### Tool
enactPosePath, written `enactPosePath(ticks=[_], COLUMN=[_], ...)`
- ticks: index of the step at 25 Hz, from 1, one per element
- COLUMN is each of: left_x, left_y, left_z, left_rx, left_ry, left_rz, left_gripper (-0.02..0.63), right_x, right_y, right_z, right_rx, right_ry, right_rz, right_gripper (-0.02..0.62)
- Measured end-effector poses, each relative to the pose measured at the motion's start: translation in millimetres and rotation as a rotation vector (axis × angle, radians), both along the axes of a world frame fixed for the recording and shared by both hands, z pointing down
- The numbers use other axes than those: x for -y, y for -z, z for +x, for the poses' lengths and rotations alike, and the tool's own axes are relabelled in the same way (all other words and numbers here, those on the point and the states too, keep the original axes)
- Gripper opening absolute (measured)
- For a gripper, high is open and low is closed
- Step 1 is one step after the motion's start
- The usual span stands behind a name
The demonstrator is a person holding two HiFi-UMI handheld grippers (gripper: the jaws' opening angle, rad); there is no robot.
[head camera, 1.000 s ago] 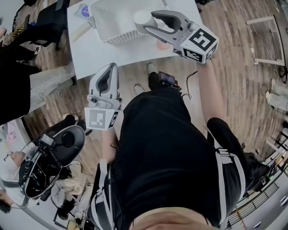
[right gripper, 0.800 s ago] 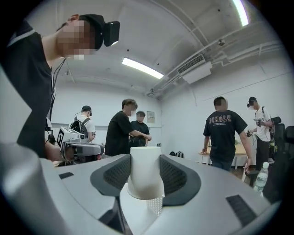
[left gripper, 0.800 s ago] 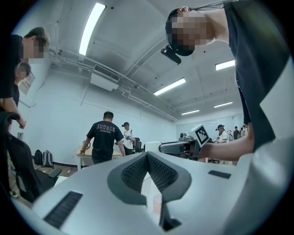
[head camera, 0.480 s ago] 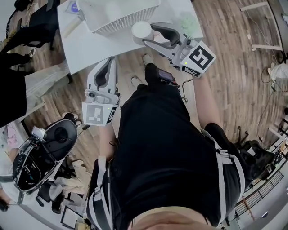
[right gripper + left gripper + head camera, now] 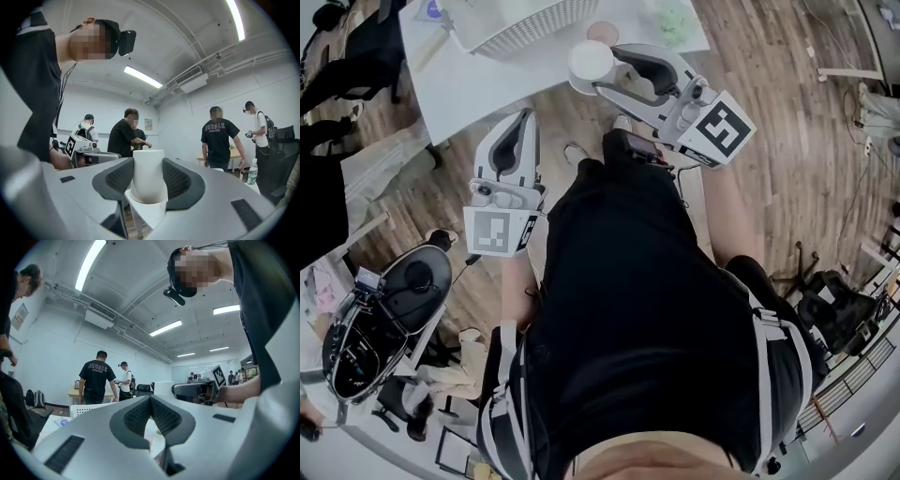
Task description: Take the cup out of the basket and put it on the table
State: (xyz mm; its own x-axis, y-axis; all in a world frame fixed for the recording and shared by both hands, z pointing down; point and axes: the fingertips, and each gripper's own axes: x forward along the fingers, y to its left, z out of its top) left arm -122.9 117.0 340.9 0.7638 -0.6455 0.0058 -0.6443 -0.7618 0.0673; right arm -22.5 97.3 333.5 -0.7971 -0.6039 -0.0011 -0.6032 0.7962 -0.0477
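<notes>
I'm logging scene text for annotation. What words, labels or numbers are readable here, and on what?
"JUNGLE": back of a standing person's black T-shirt.
Square black-and-white markers on the gripper cubes: patterns, no words.
Small framed wall notice: too small to read.
Plain white cup: no print visible.

Counting now: two white hand-held grippers, the left hand-held gripper and the right hand-held gripper. One plain white cup, just the one. One white slatted plastic basket. One white worktop. One small pink round thing, one crumpled green thing, and one clear plastic bottle
</notes>
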Motion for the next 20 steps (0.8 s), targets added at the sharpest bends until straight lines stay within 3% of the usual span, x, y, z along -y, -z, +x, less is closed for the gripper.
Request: enactPosePath(ticks=[14,20], left_x=[0.3,2.1], left_y=[9.0,6.6], left_z=[84.8,97.5], left_rx=[-0.013,-0.004], left_ry=[0.034,0.04], left_rz=[-0.002,-0.005], left_gripper=[0.019,0.02], right_x=[-16.3,-12.9], right_y=[7.0,3.8], right_z=[81.3,89.7], right_rx=[0.045,0.049], right_ry=[0.019,0.022], right_rz=[0.021,0.026], right_gripper=[0.207,0.207])
